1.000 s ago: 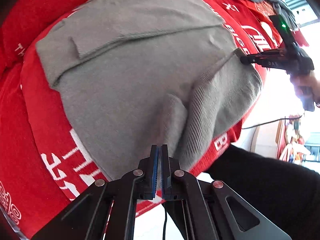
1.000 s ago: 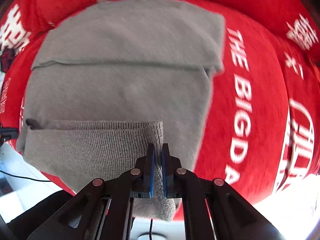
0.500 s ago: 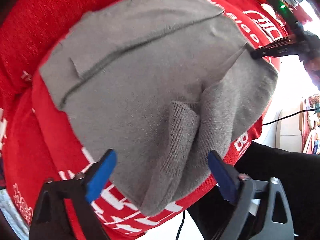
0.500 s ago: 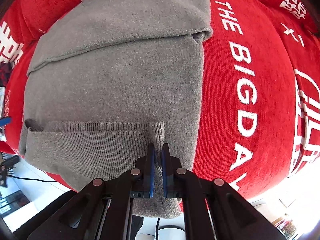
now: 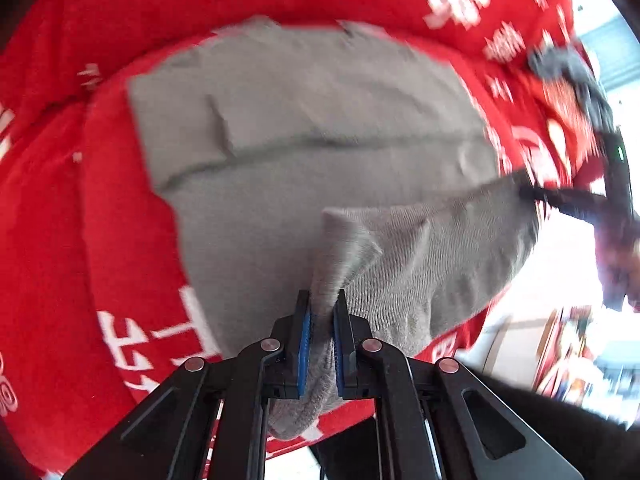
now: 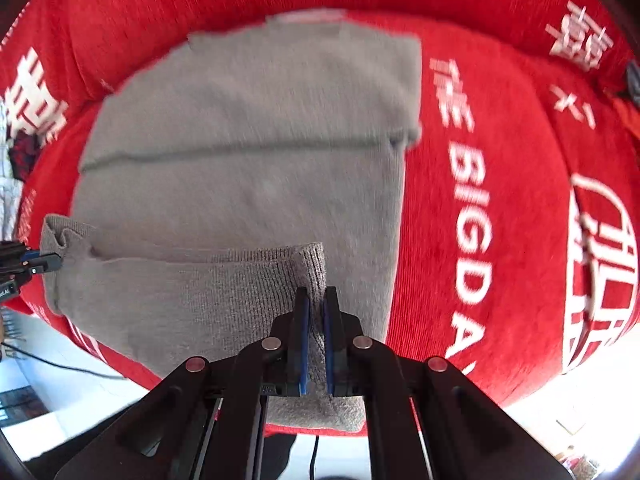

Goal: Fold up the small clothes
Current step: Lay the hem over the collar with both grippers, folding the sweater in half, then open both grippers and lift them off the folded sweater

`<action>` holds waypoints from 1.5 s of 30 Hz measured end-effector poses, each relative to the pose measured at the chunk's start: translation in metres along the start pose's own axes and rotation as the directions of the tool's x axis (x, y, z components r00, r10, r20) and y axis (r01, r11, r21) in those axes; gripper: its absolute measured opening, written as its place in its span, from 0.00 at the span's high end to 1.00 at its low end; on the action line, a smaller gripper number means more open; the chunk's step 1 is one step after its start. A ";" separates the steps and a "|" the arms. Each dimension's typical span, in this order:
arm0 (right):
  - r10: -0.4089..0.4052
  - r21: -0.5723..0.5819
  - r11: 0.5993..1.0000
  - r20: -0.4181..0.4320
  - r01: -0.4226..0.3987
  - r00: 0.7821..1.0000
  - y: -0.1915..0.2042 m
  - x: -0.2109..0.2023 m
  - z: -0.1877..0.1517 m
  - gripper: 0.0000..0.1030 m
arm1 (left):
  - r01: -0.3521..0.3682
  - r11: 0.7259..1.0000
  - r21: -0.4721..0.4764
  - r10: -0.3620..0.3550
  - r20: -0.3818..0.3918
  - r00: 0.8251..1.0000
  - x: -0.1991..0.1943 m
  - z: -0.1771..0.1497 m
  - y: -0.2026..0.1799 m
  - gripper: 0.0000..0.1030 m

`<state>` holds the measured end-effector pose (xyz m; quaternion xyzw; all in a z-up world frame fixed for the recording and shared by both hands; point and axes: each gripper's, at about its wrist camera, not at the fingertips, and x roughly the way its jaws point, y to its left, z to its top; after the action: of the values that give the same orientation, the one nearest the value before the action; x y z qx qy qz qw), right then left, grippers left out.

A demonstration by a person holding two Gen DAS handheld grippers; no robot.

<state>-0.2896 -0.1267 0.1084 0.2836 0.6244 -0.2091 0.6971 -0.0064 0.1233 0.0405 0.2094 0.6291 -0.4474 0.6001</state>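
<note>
Left tool (image 5: 320,340): half a second ago its jaws stood wide apart off the cloth; now closed again on a bunched ribbed hem corner of the grey sweater (image 5: 304,168). Right tool (image 6: 314,336) unchanged, clamped on the other hem corner. Sweater lies flat on the red printed blanket (image 6: 520,200), hem turned up at 6 o'clock, sleeve fold across at 12. Both corners held: reads as ready to carry the hem toward 12 o'clock for the next fold. Frames blurred.

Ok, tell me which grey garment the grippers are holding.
The light grey sweater, its ribbed hem clamped by left gripper and right gripper; the darker grey cloth lies apart, ungripped.
</note>
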 end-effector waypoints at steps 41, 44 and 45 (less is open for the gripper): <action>0.066 0.152 0.984 0.177 -0.093 0.982 -0.040 0.062 0.196 0.82 | -0.131 0.950 -0.284 0.194 0.203 0.960 0.013 0.179 0.104 0.87; 0.158 0.131 0.975 0.158 -0.180 0.975 -0.032 0.066 0.185 0.82 | -0.045 0.975 -0.217 0.093 0.215 0.972 0.021 0.183 0.077 0.87; 0.176 0.129 0.972 0.142 -0.195 0.974 -0.029 0.074 0.184 0.82 | -0.052 0.978 -0.203 0.093 0.199 0.975 0.032 0.188 0.070 0.87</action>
<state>-0.1603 -0.2651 0.0423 0.3754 0.5322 -0.2046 0.7307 0.1503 -0.0031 0.0111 0.1241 0.5960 -0.3802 0.6963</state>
